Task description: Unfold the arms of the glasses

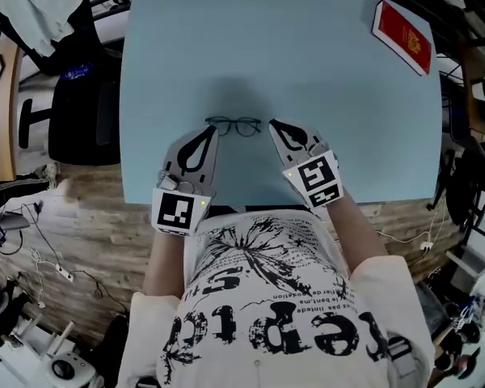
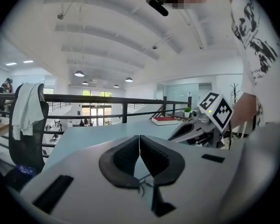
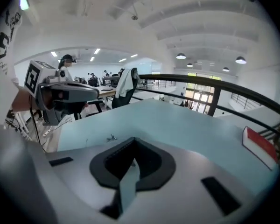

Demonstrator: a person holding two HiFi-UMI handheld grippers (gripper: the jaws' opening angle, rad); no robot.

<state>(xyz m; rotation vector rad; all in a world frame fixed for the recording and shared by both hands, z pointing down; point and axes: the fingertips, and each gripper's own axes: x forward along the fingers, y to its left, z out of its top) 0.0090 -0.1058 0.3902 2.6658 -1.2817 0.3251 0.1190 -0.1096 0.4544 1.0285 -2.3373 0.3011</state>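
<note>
The thin, dark wire-framed glasses (image 1: pixel 233 125) lie on the pale blue surface (image 1: pixel 307 63), near its front edge and between my 2 tools. In the head view, their 2 rounded lenses sit side by side, joined by a slim bridge. The arms are too fine to make out, so I cannot tell how they lie against the frame.

My left hand-held gripper (image 1: pixel 211 130) is clenched on nothing, its tip just beside the left lens. My right hand-held gripper (image 1: pixel 272 124) is likewise closed and empty, just beside the right lens. I cannot tell whether either tip touches the frame.

In the left gripper view, my own jaws cover most of the glasses, and only a bit of dark wire shows in the gap under the pads. In the right gripper view, the glasses are a speck too small to read.

A flat red book (image 1: pixel 402 37) lies well apart at the far right corner.
</note>
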